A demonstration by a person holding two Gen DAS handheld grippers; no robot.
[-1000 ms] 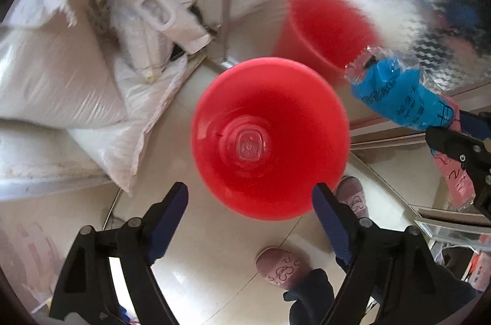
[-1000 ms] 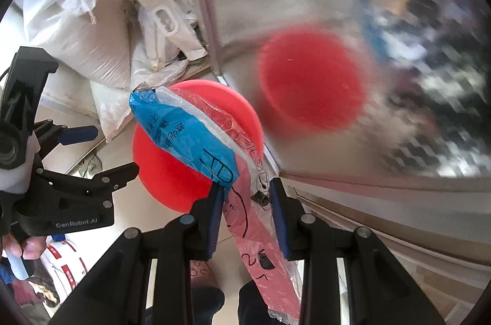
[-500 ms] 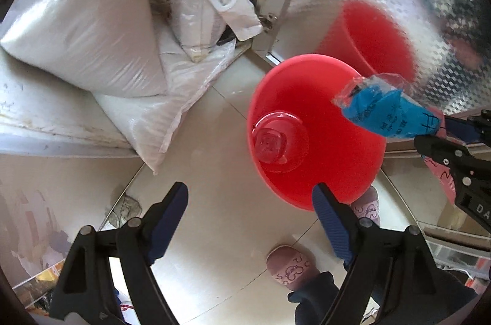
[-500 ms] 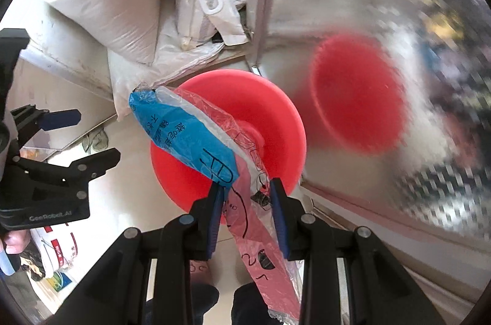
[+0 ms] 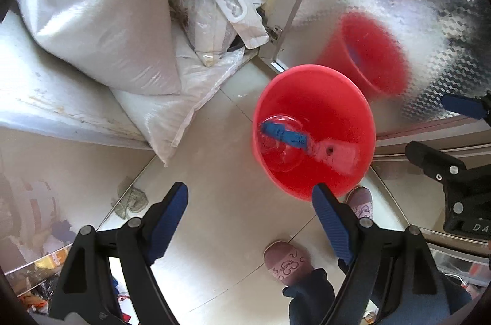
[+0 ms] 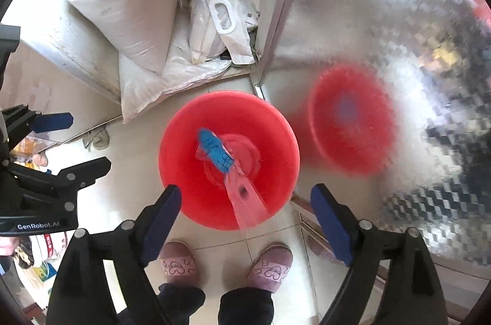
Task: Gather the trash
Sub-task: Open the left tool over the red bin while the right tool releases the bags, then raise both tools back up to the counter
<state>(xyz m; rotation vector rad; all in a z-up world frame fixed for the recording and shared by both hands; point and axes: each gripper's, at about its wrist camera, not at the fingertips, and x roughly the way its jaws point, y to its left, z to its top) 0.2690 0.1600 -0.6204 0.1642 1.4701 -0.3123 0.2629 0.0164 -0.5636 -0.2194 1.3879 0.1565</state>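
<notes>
We look straight down over a red bucket standing on the tiled floor. Our right gripper hangs above it; its blue fingers are spreading apart, with nothing pressed between them. The blue-and-pink plastic wrapper is free of them, inside the bucket's mouth, its blue end toward 11 o'clock and its pink tail toward 5 o'clock, blurred. In the left wrist view the wrapper lies over a clear plastic item at the bucket's bottom. Our left gripper has its fingers wide apart and holds nothing; the bucket sits at its 1 o'clock. White sacks are piled at 11 o'clock from the bucket, and a patterned metal panel at 2 o'clock mirrors it. A person's pink slippers stand just at 6 o'clock.
</notes>
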